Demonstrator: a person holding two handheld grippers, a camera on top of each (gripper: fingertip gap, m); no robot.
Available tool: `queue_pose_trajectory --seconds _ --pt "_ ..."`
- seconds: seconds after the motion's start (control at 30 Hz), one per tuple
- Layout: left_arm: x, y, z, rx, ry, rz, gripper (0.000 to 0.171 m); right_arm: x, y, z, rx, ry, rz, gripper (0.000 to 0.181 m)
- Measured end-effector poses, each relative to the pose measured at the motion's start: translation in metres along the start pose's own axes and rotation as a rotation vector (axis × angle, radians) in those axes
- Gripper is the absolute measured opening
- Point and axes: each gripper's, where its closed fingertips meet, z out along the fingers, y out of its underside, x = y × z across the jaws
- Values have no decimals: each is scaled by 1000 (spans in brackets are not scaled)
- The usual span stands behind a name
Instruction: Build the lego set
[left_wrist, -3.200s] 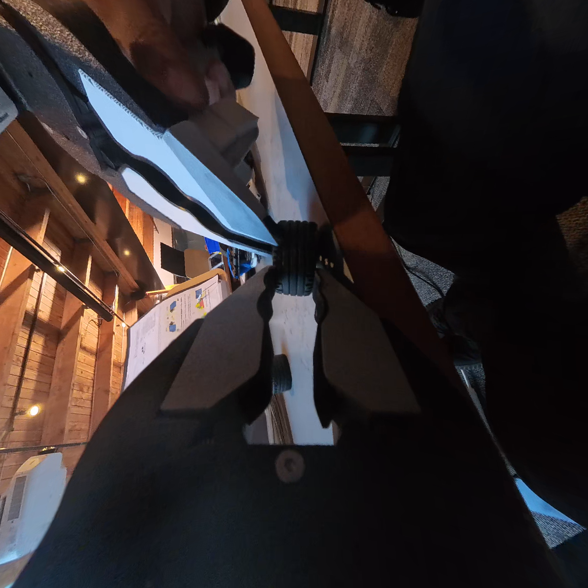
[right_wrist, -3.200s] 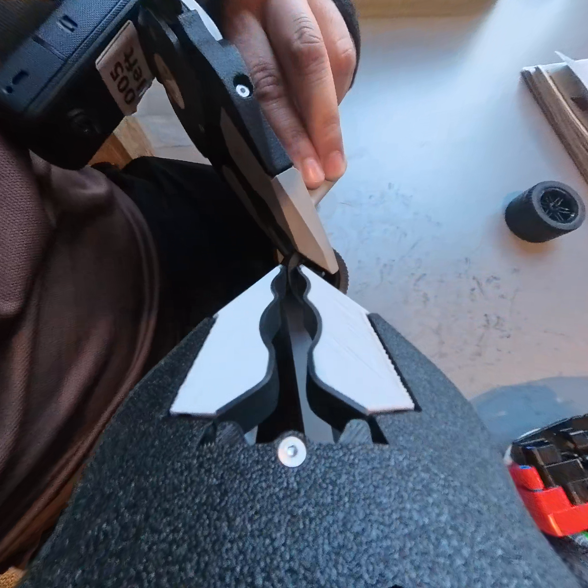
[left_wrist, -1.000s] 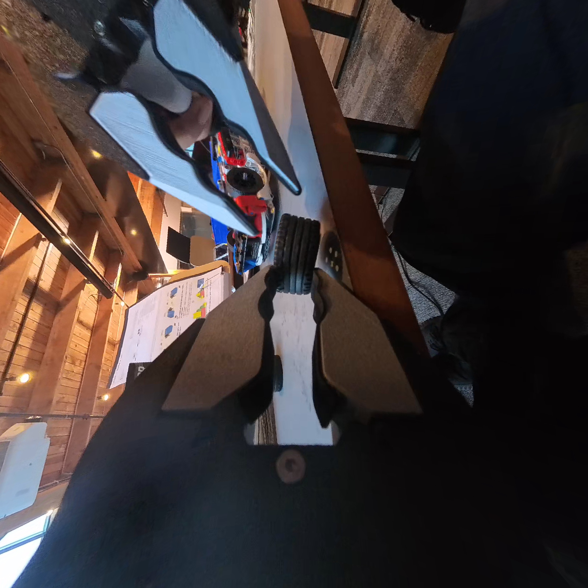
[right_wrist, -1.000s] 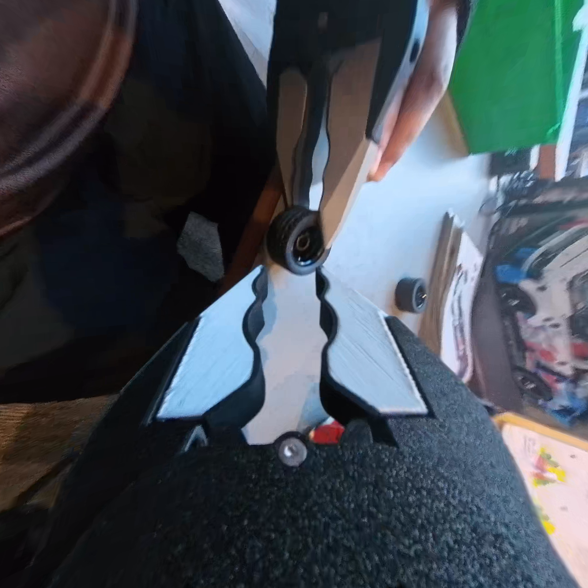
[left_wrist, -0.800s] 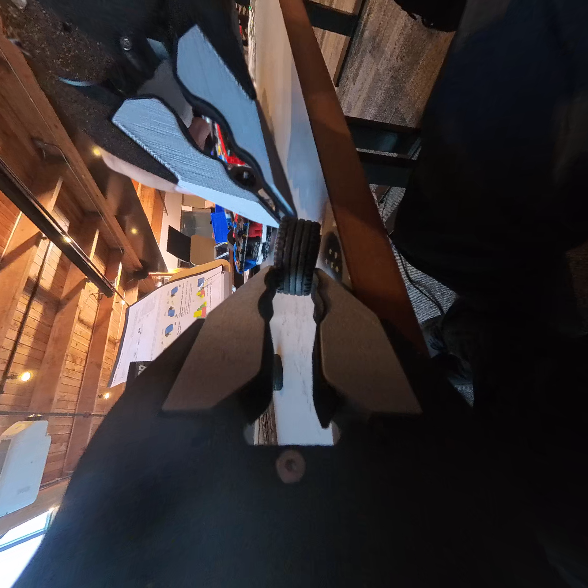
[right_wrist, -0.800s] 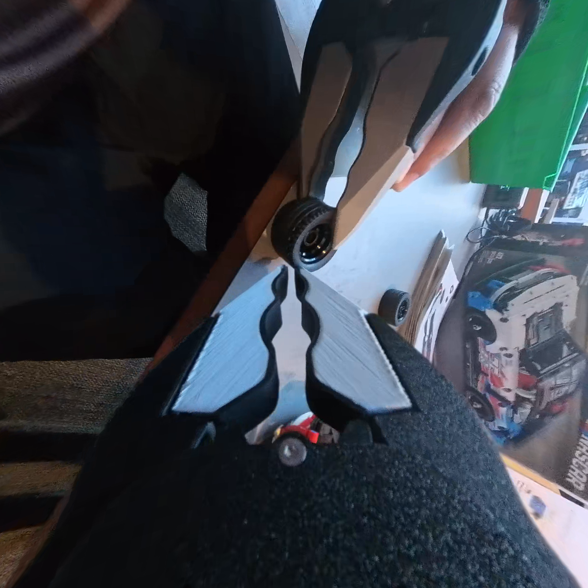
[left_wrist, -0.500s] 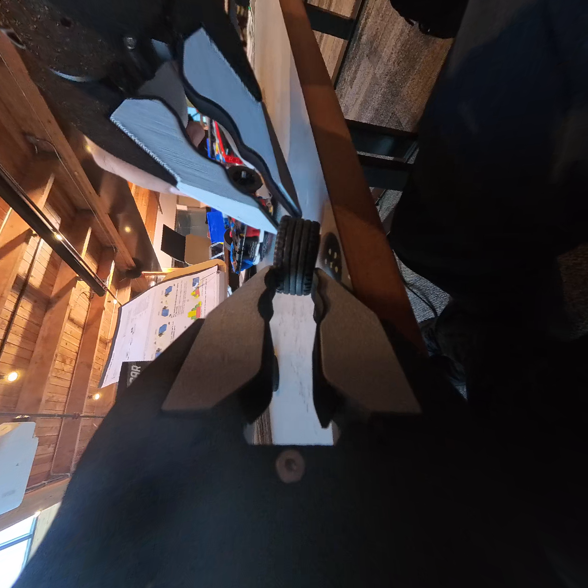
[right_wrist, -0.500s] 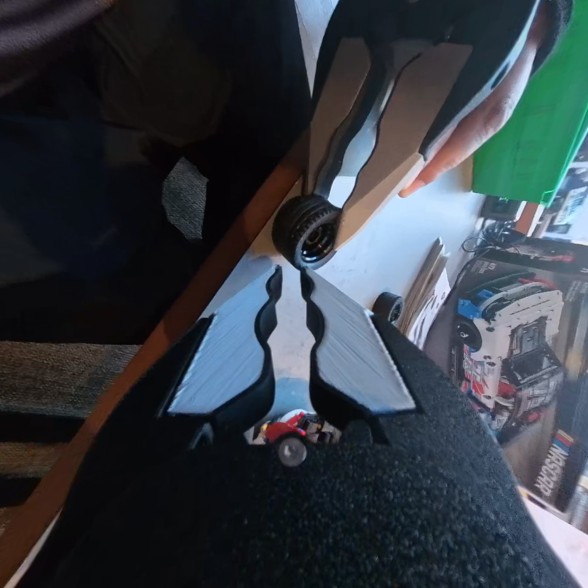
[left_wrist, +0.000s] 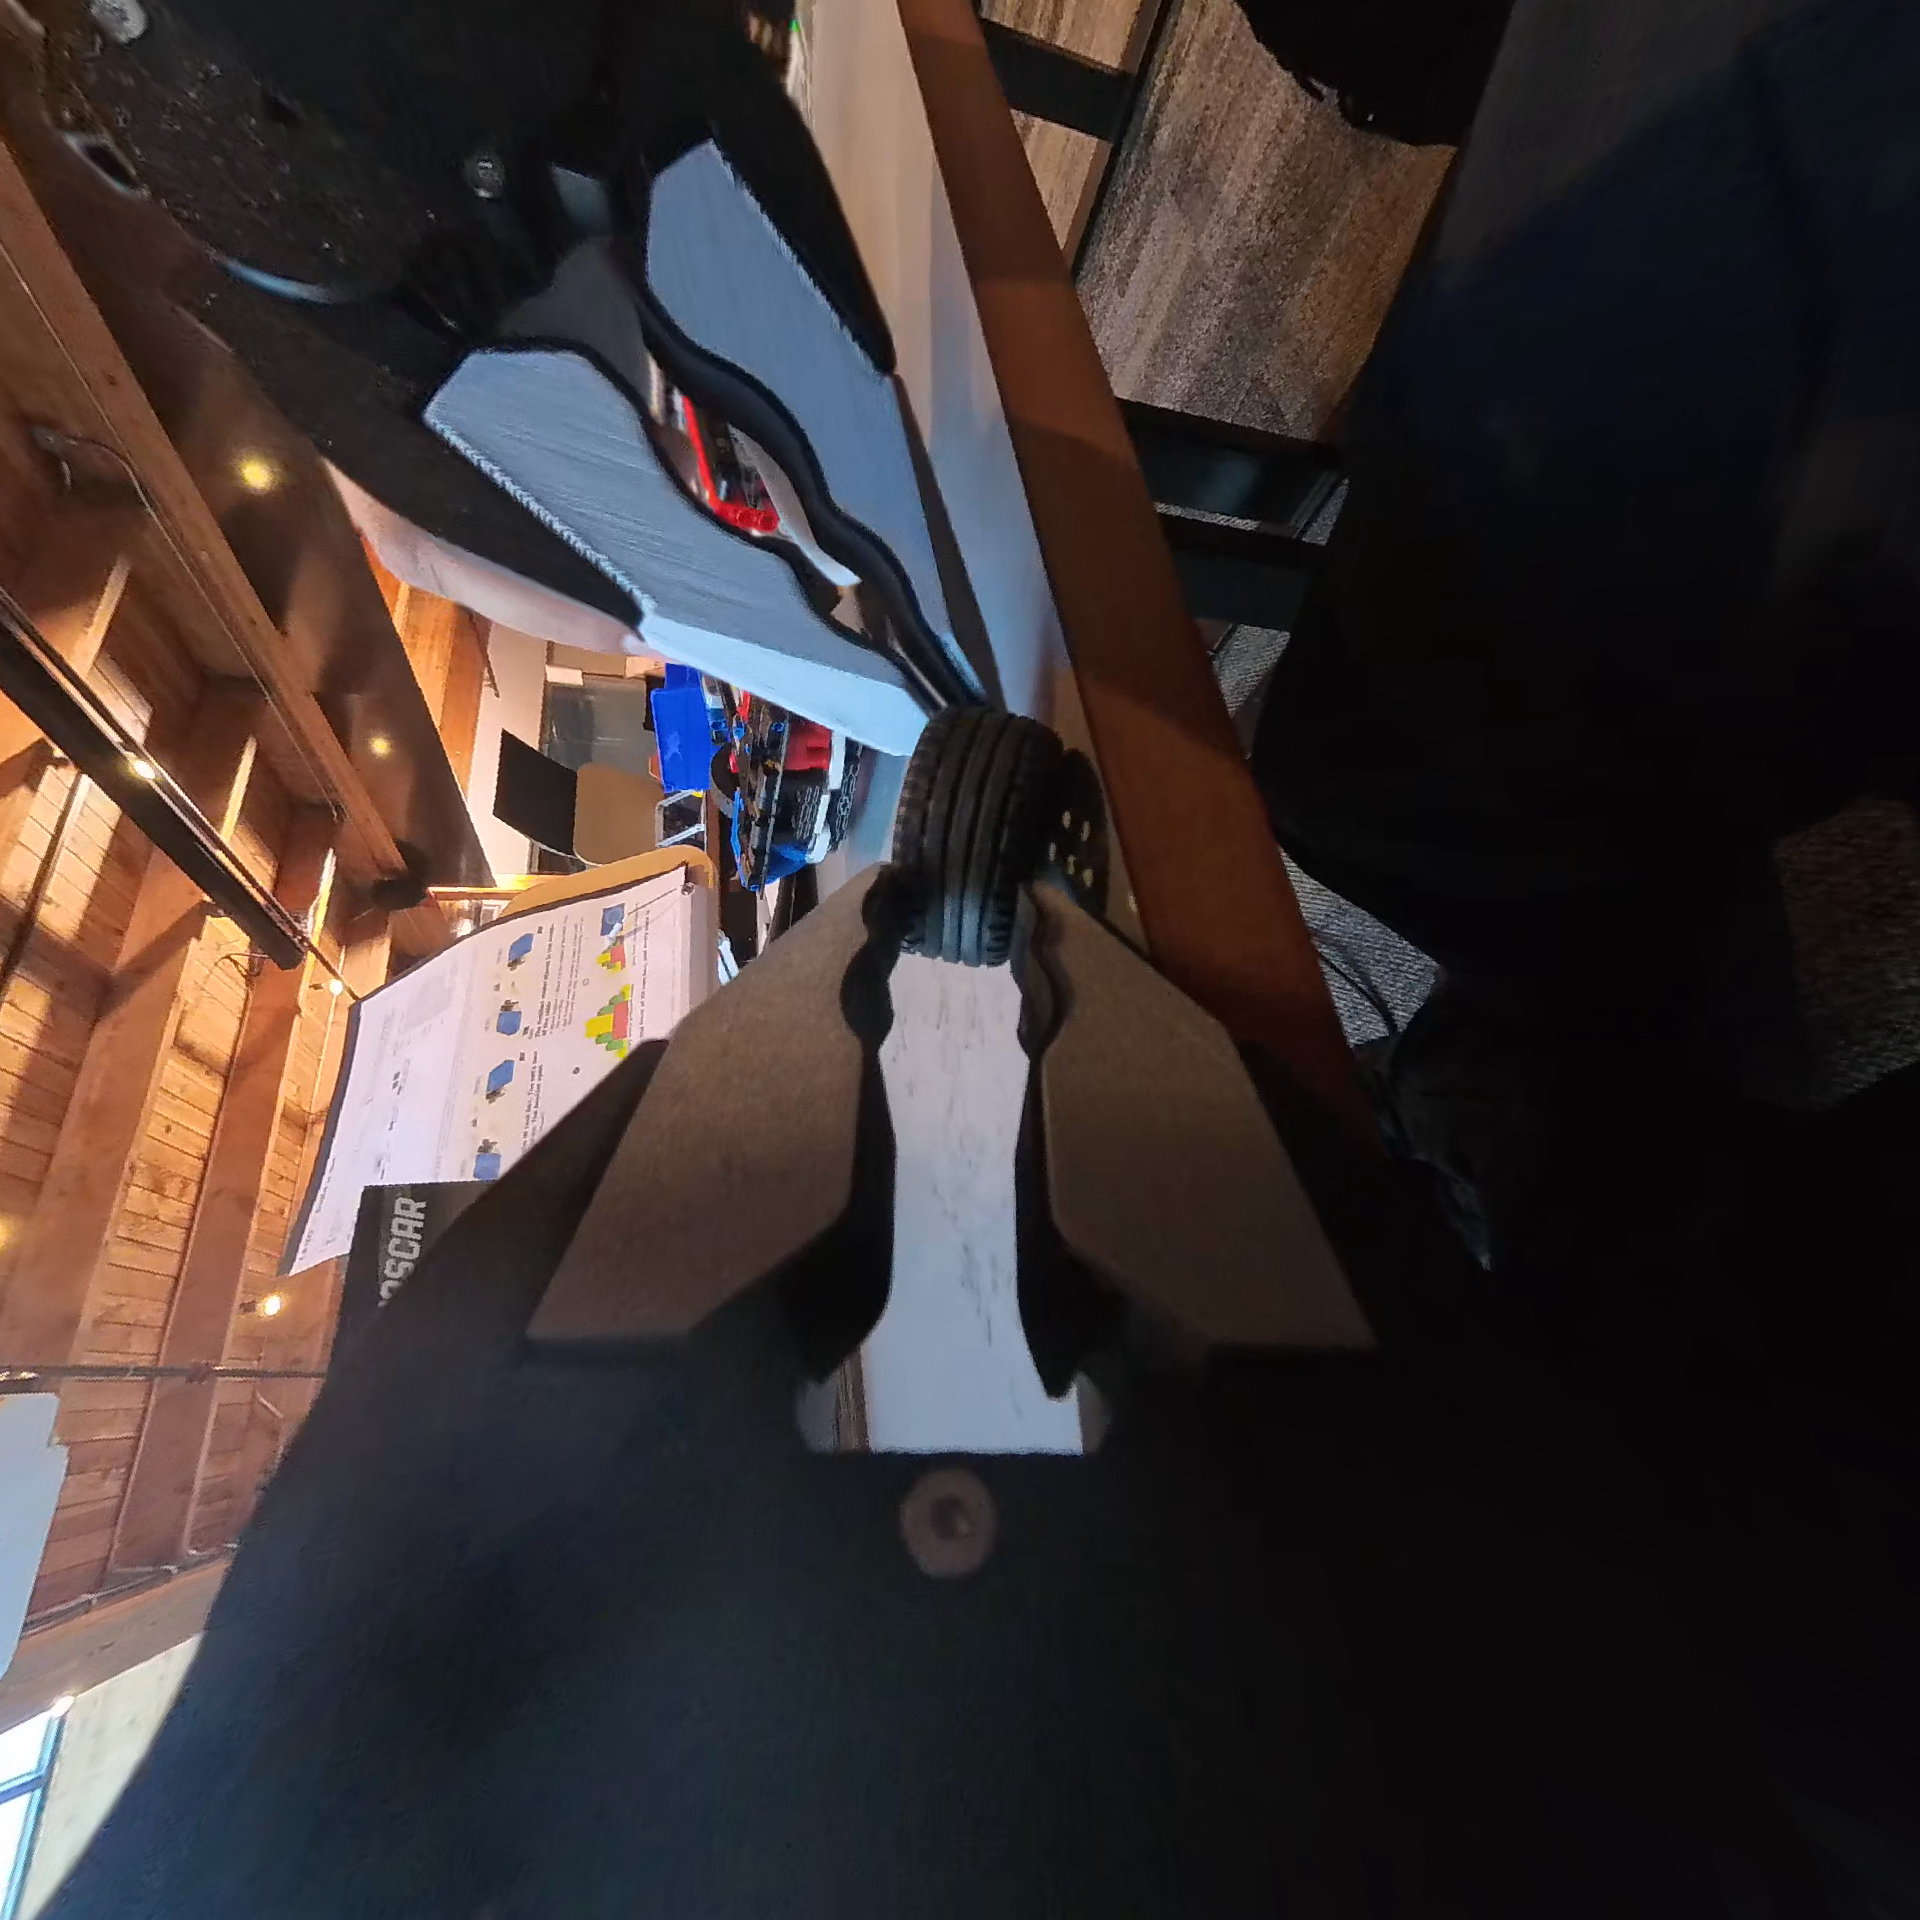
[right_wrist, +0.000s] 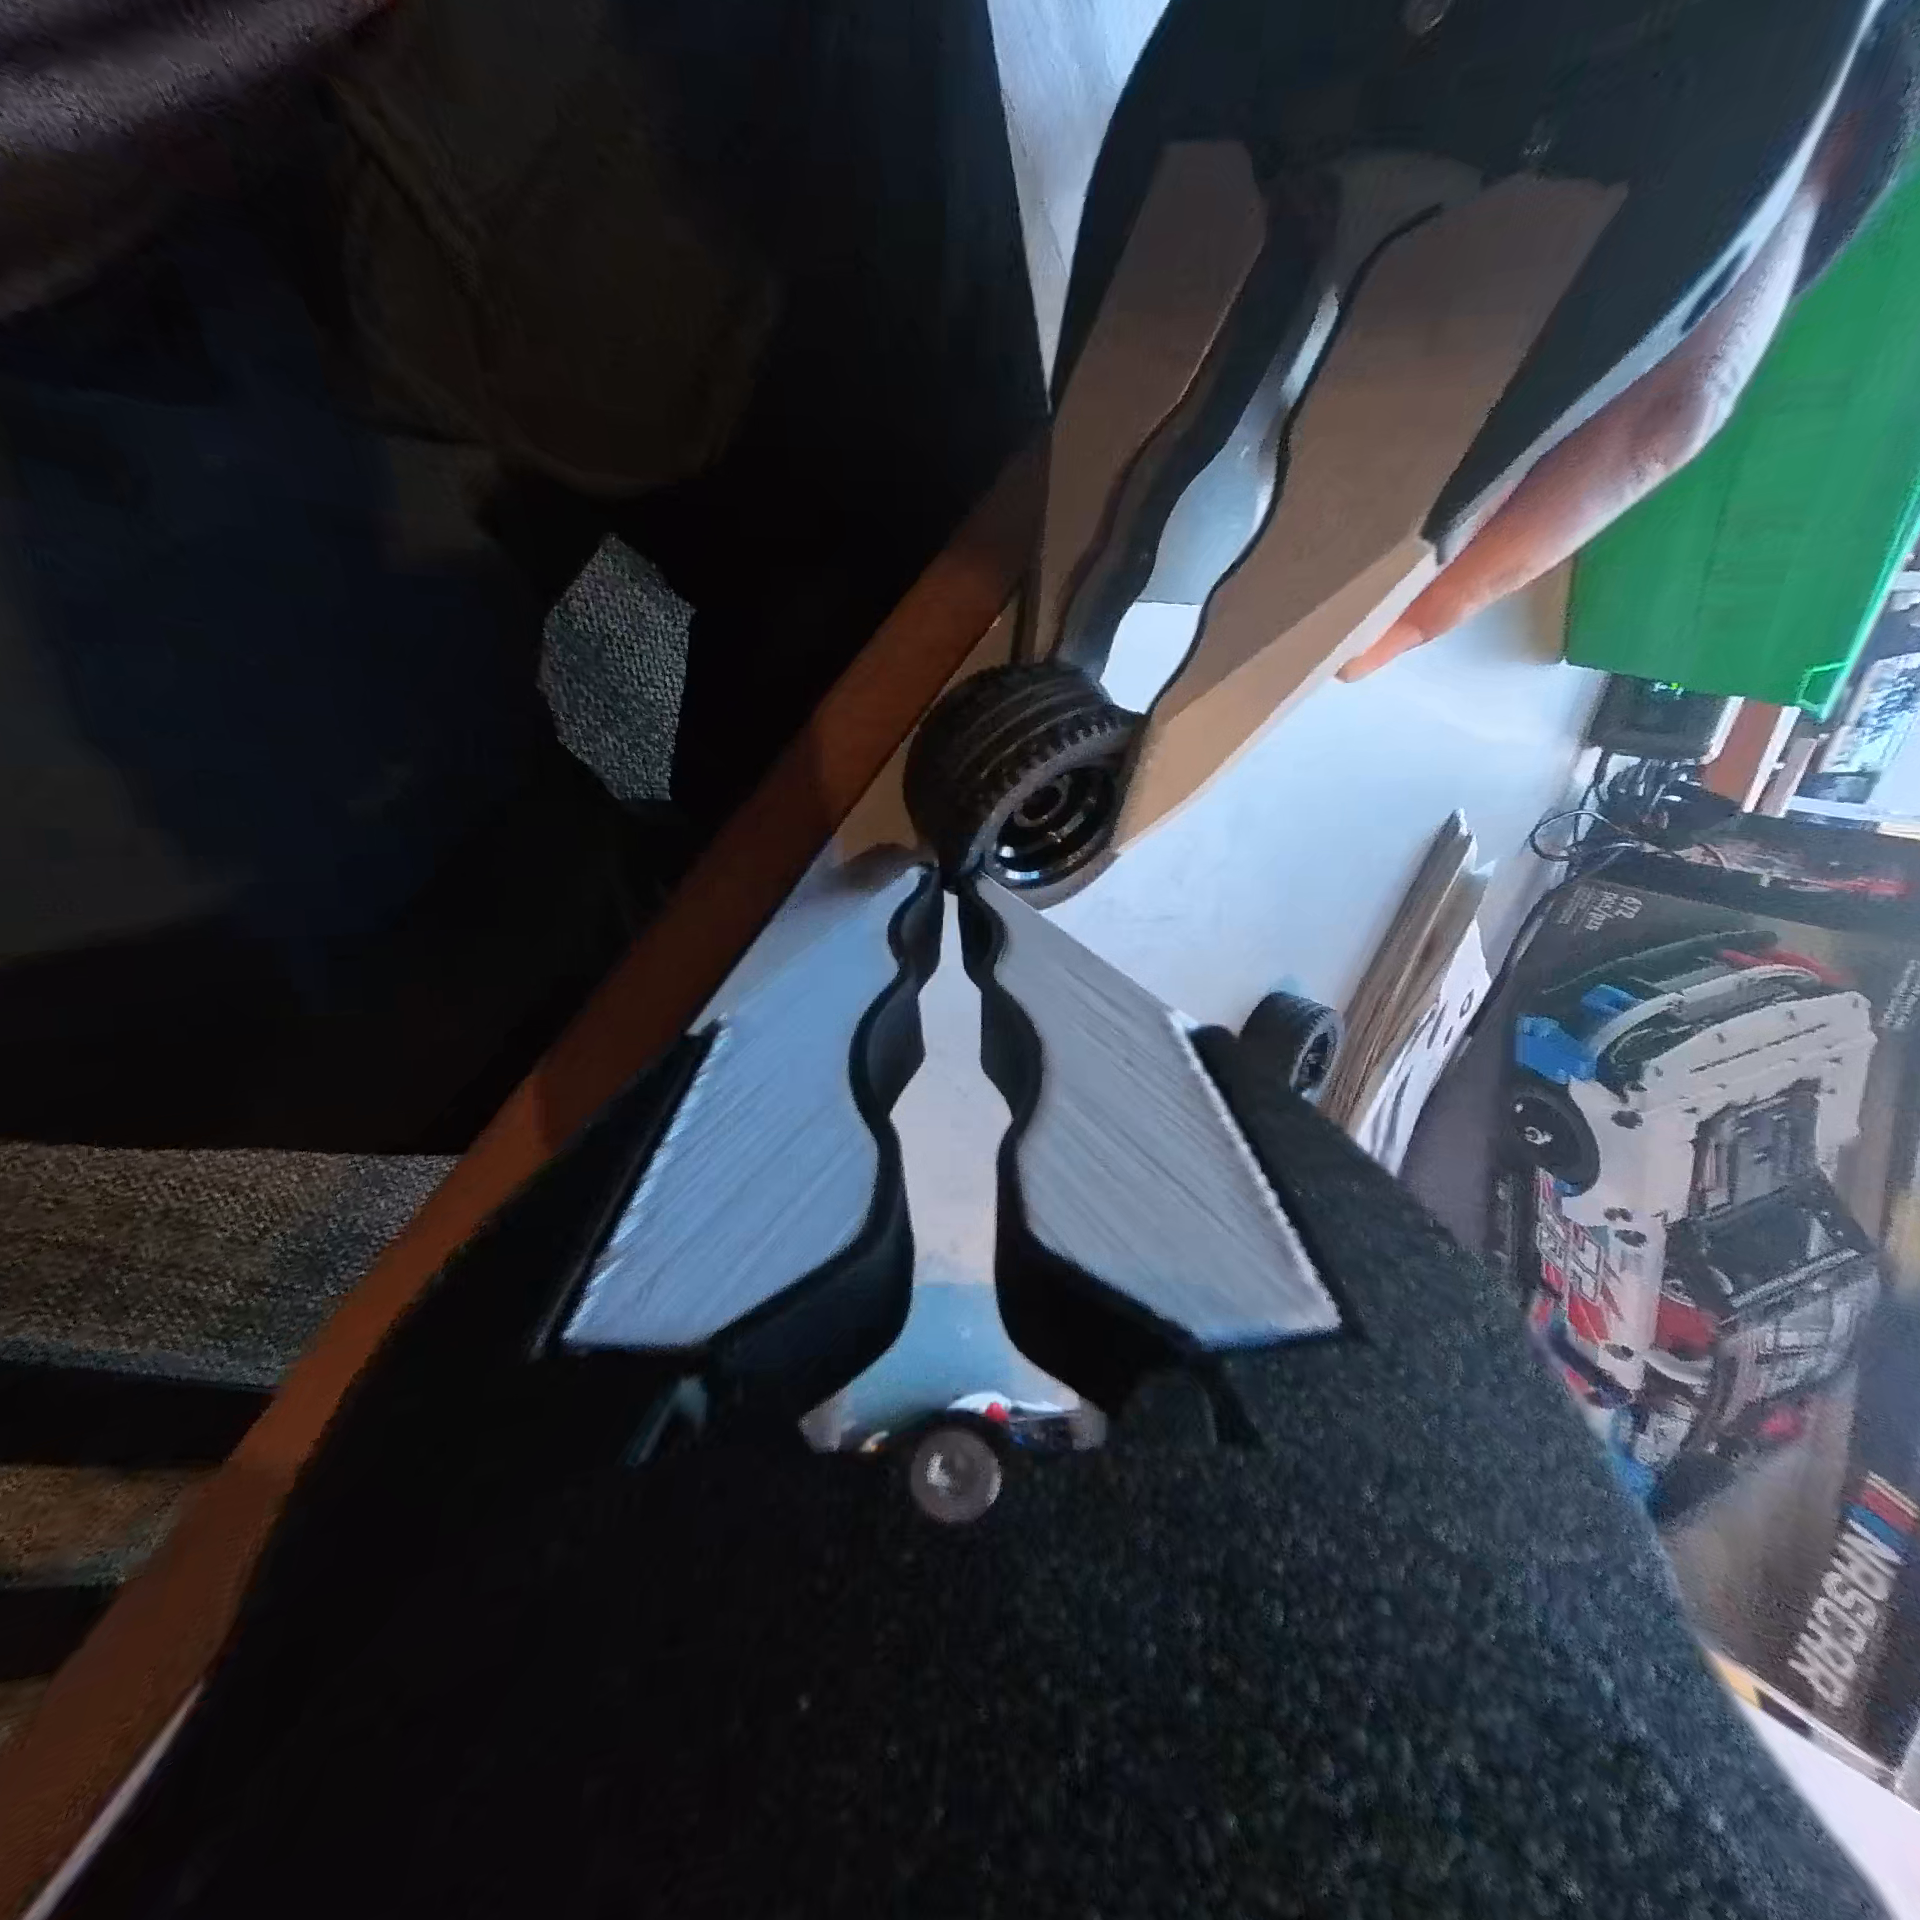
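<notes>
Left gripper (left_wrist: 961, 914) fingers clamp the tyre (left_wrist: 982, 831); right gripper (right_wrist: 951, 883), fingers nearly closed and empty, could nudge it loose at centre frame.

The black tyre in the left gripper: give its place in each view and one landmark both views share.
Left wrist view: black tyre just above centre, tread toward the camera, clamped between the left gripper tips.
Right wrist view: upper middle, rim visible, right gripper tips nearly closed just below it.
Shared landmark: the table's brown wooden edge beside the tyre.
</notes>
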Motion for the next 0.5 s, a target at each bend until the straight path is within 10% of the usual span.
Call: queue_pose_trajectory --seconds 0.5 --pt "-3 7 3 -23 17 -164 21 17 -9 -10 50 111 365 5"
